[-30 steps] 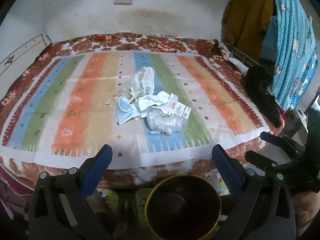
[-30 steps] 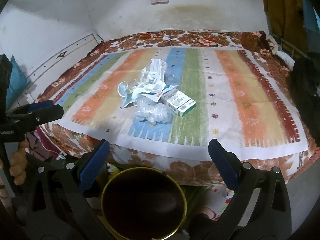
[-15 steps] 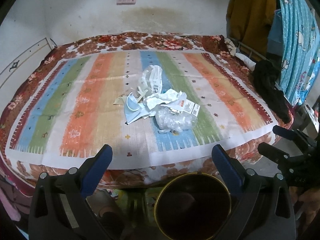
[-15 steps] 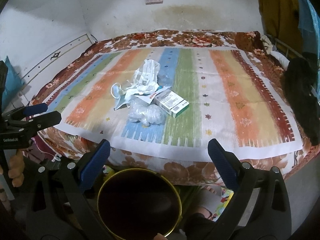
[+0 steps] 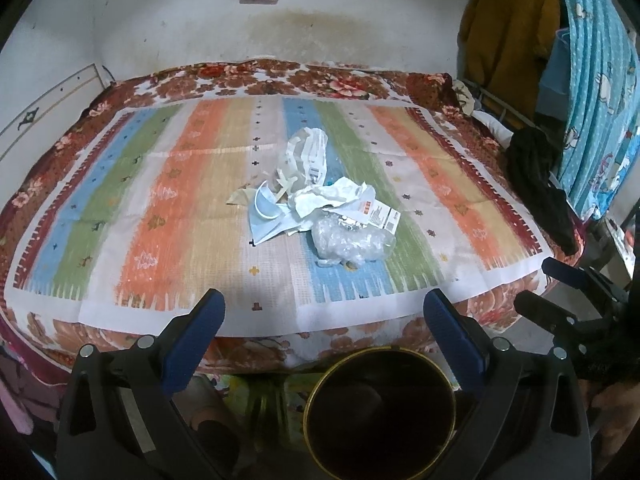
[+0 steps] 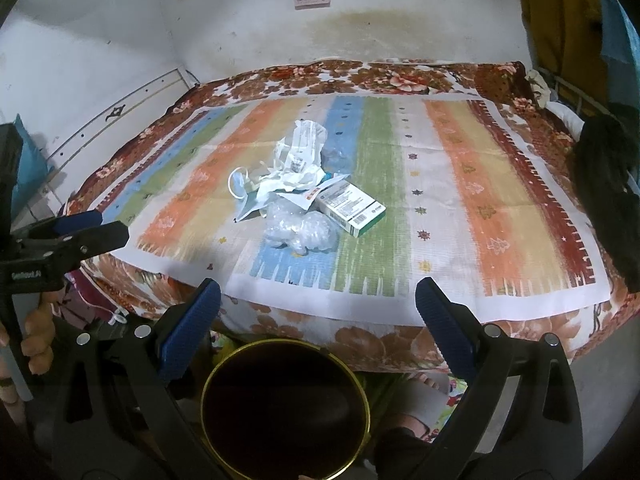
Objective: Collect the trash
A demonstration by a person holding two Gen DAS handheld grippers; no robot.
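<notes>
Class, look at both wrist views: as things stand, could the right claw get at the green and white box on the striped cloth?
Probably yes. The right claw is open and empty, and the green and white box lies at the pile's right edge with bare striped cloth beside it. Only crumpled plastic touches its left side.

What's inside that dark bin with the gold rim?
The bin sits below the bed's edge; its inside looks dark, nothing identifiable shows. The trash pile lies on the striped cloth.
</notes>
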